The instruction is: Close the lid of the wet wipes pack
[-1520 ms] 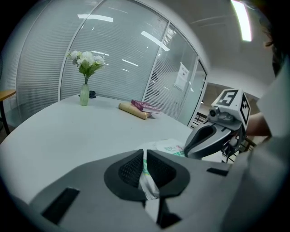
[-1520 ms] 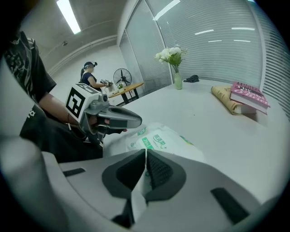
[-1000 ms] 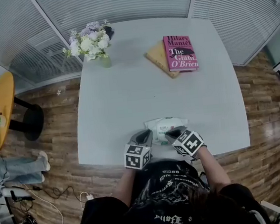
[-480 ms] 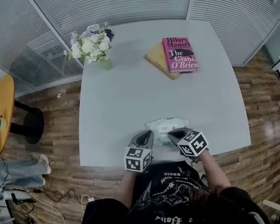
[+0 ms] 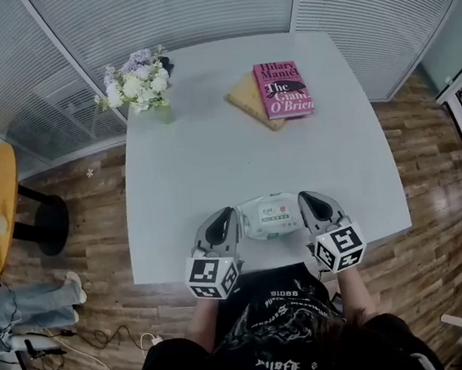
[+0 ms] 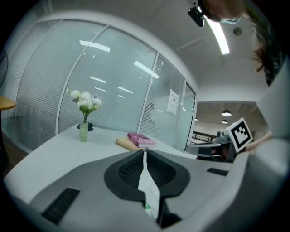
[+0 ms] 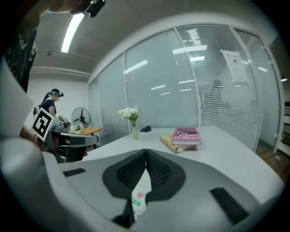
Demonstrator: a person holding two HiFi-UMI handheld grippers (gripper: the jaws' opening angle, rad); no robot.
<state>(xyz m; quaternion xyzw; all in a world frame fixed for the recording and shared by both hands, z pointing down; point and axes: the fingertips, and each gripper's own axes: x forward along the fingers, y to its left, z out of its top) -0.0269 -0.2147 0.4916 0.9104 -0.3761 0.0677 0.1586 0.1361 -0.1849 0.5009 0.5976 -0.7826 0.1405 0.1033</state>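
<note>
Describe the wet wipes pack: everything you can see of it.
The wet wipes pack is a soft, rounded white pouch with a pale lid panel on top bearing red and green print. It lies flat by the table's near edge, lid seemingly down, between the left gripper and right gripper, neither clearly touching it.

Cover of pink book (image 5: 284,89), upper centre-right of head view, reads "Hilary Mantel" and "The Giant, O'Brien". Label print on wet wipes pack (image 5: 271,215) is too small to read.
</note>
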